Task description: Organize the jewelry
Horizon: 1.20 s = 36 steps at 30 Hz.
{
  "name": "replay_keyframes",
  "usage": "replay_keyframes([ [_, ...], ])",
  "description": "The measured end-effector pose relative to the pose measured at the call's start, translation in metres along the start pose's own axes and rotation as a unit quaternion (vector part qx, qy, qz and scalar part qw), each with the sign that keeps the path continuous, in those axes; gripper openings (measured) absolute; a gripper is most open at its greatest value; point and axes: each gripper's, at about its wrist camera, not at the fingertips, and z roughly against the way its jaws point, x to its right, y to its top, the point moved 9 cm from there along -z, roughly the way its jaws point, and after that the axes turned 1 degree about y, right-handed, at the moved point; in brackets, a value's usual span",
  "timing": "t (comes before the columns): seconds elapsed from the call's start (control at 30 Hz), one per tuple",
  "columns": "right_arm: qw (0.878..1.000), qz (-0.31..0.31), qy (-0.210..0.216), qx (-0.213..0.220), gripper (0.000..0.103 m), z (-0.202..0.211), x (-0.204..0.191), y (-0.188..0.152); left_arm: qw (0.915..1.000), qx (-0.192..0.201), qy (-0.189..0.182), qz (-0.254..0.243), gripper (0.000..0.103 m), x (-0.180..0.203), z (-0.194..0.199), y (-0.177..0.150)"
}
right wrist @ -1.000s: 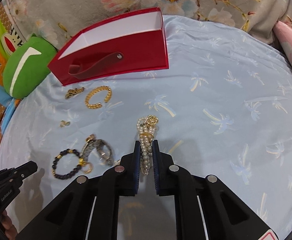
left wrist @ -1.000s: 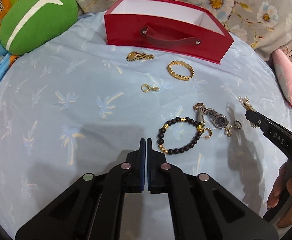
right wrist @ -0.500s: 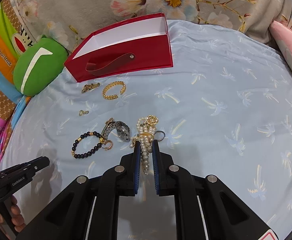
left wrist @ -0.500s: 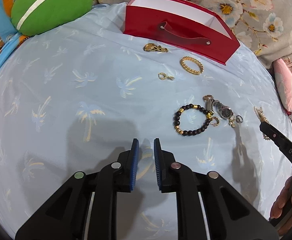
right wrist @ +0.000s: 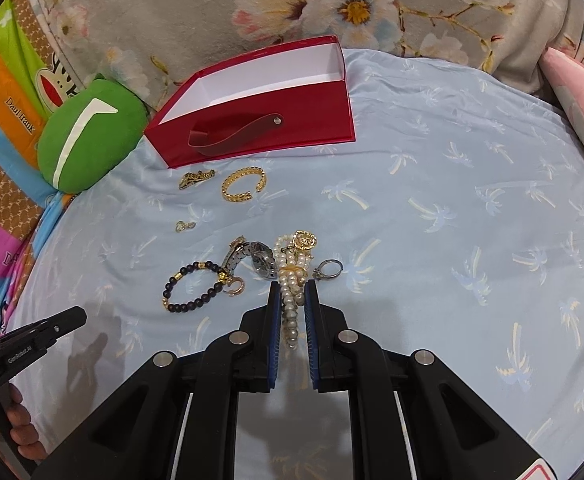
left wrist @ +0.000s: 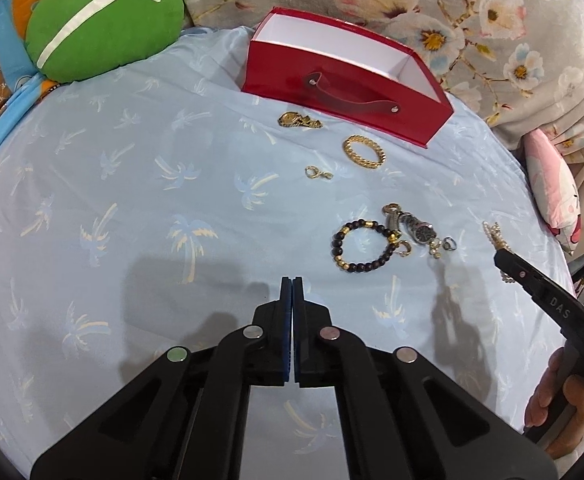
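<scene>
— Pearls show best from the right wrist: the pearl bracelet [right wrist: 291,280] is a bundle of white strands bound by a gold band, with a round gold charm at its far end. The right gripper [right wrist: 292,300] pinches it between its blue pads, above the blue palm-print sheet [right wrist: 452,220].

— And from the left wrist?

— Only a few pearls [left wrist: 494,234] stick out past the right gripper's tip [left wrist: 510,258] near the sheet's right edge. That view adds the hand [left wrist: 560,396] under the handle. The left gripper [left wrist: 292,284] has its jaws pressed together on nothing.

— What lies on the sheet, left to right?

— From the right wrist: a black bead bracelet [right wrist: 196,286] with gold spacers, a steel watch [right wrist: 252,260] touching it, then the pearls, then a silver ring [right wrist: 328,270] just beside them. Toward the far edge lie a gold watch [right wrist: 196,178], a gold chain cuff [right wrist: 244,184] and a small gold clasp [right wrist: 184,225], all near the open red box [right wrist: 260,120].

— Anything unclear?

— The box floor is mostly hidden by its front wall. Whether the pearls hang clear of the sheet or rest on it, I cannot tell.
</scene>
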Motion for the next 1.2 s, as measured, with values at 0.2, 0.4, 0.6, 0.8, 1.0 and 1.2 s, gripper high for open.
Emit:
replay_keyframes([
  [0.2, 1.0, 0.001, -0.002, -0.001, 0.01, 0.001, -0.001, -0.004, 0.9999, 0.006, -0.002, -0.011, 0.0, 0.005, 0.009, 0.0],
  [0.4, 1.0, 0.0, -0.003, -0.005, 0.01, 0.002, 0.0, -0.007, 0.9996, -0.005, -0.006, -0.027, 0.054, 0.024, -0.016, 0.001],
  [0.6, 1.0, -0.012, -0.009, -0.006, 0.01, 0.0, 0.012, -0.008, 0.9992, -0.008, -0.011, -0.038, 0.057, 0.033, -0.026, 0.005],
  [0.8, 1.0, -0.018, -0.01, -0.011, 0.01, -0.004, 0.02, -0.009, 0.9972, -0.018, -0.006, -0.072, 0.067, 0.063, -0.056, 0.01],
  [1.0, 0.999, -0.029, -0.016, -0.008, 0.01, -0.004, 0.031, -0.007, 0.9925, -0.012, -0.027, -0.119, 0.071, 0.113, -0.077, 0.025],
  [1.2, 0.999, -0.041, -0.022, -0.008, 0.011, -0.003, 0.045, -0.007, 0.9921, -0.032, -0.029, -0.118, 0.068, 0.128, -0.109, 0.031],
])
